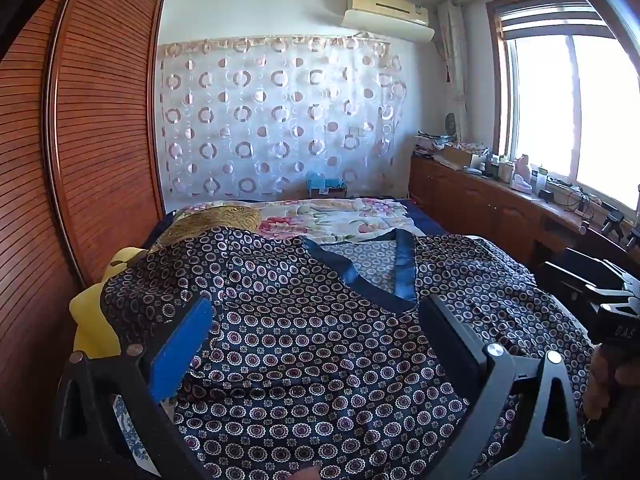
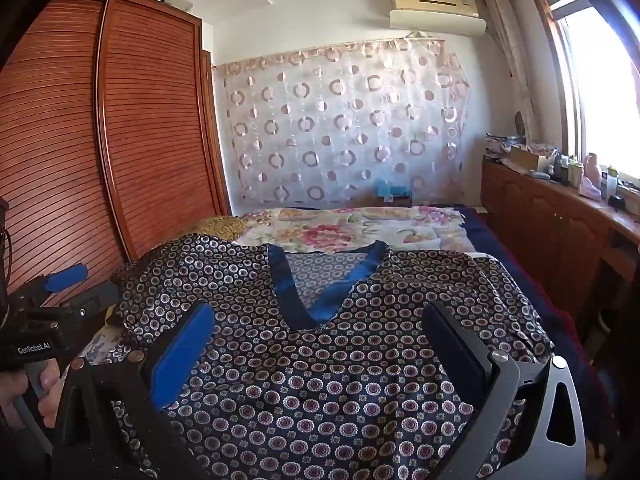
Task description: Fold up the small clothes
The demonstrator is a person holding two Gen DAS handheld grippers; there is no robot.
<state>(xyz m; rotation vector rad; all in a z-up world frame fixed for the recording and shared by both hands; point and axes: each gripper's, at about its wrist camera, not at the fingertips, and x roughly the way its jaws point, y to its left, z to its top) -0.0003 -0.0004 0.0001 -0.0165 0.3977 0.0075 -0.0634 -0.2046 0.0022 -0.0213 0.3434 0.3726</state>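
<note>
A dark navy top with small ring-flower print and a blue satin V-neck (image 1: 304,340) lies spread front-up on the bed, neckline (image 1: 396,276) pointing away from me. My left gripper (image 1: 316,320) is open, hovering over the garment's left chest, its blue pad (image 1: 180,352) near the left sleeve. The same top (image 2: 340,360) fills the right wrist view, V-neck (image 2: 320,288) just ahead. My right gripper (image 2: 320,332) is open above the garment's middle. The left gripper body (image 2: 52,300) shows at the left edge there; the right gripper body (image 1: 612,312) shows at the right edge of the left view.
A floral bedsheet (image 1: 340,216) covers the far bed. A yellow cushion (image 1: 96,320) sits at the bed's left edge, a gold-patterned pillow (image 1: 216,220) behind it. A slatted wooden wardrobe (image 1: 92,120) stands left; a cluttered wooden cabinet (image 1: 500,200) under the window runs right.
</note>
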